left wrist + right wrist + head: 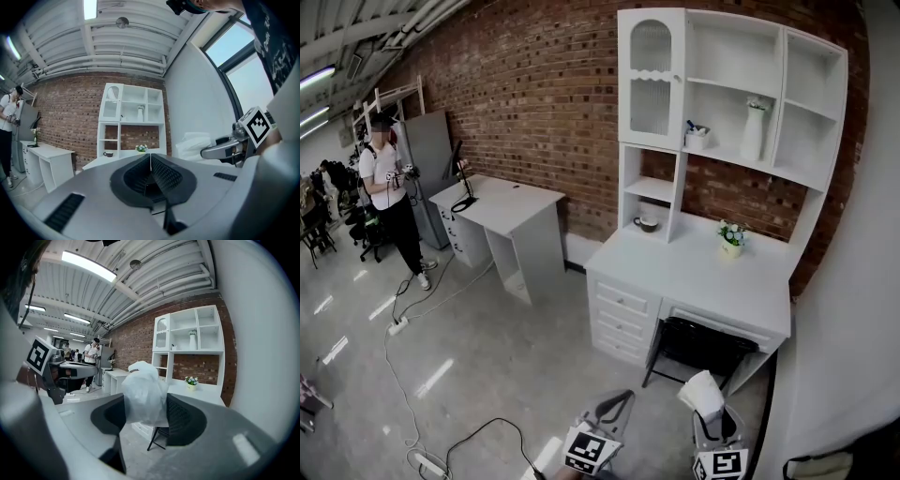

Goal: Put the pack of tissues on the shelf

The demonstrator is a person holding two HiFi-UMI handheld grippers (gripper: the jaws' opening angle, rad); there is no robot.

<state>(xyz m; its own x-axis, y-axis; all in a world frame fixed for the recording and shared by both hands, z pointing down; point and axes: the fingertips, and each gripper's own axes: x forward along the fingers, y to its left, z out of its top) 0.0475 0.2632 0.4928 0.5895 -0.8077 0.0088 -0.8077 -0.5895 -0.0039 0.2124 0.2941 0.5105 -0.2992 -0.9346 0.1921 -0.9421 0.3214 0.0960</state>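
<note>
Tissue pack sits clamped by its lower part between the half-open jaws of the right tool, well short of the white shelf above the tabletop, gripped low so its top stays free for placing. Its long axis appears upright, top end leaning shelfward. The left tool is closed and empty.
</note>
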